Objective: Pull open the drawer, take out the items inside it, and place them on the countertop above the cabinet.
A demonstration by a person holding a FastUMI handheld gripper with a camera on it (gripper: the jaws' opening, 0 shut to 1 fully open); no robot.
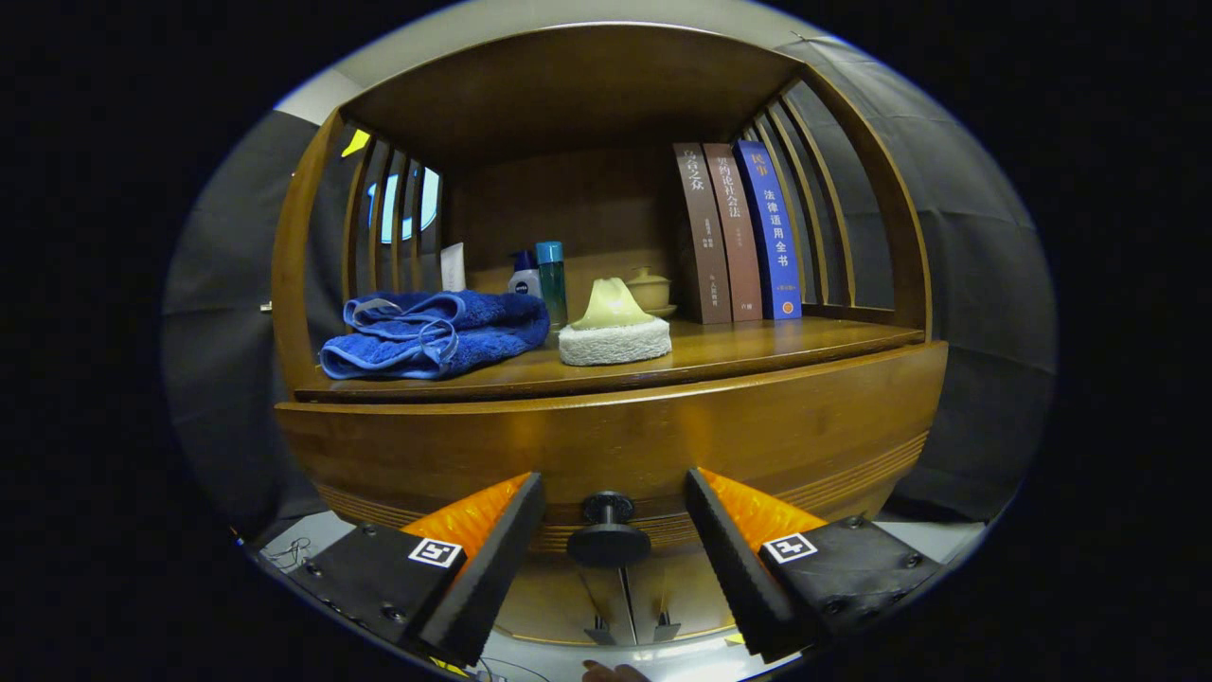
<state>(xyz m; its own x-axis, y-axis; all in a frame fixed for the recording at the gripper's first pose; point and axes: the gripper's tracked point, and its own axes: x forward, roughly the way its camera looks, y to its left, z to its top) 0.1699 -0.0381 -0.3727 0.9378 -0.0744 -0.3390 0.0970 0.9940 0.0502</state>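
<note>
A brown wooden cabinet stands before me, its drawer front point(606, 440) closed and flush under the countertop point(757, 346). A round black knob point(608, 532) sticks out from the lower middle of the drawer. My gripper point(614, 497) is open, one finger on each side of the knob with a gap to each, so neither presses on it. On the countertop lie a folded blue towel point(436, 332) and a pale yellow sponge point(611, 305) on a white pad point(615, 343). The drawer's inside is hidden.
Behind the towel stand a few bottles point(544, 275) and a small lidded cup point(650, 289). Three upright books point(739, 232) lean at the right of the shelf. Curved wooden slats close both sides. A fingertip point(614, 673) shows low between my fingers.
</note>
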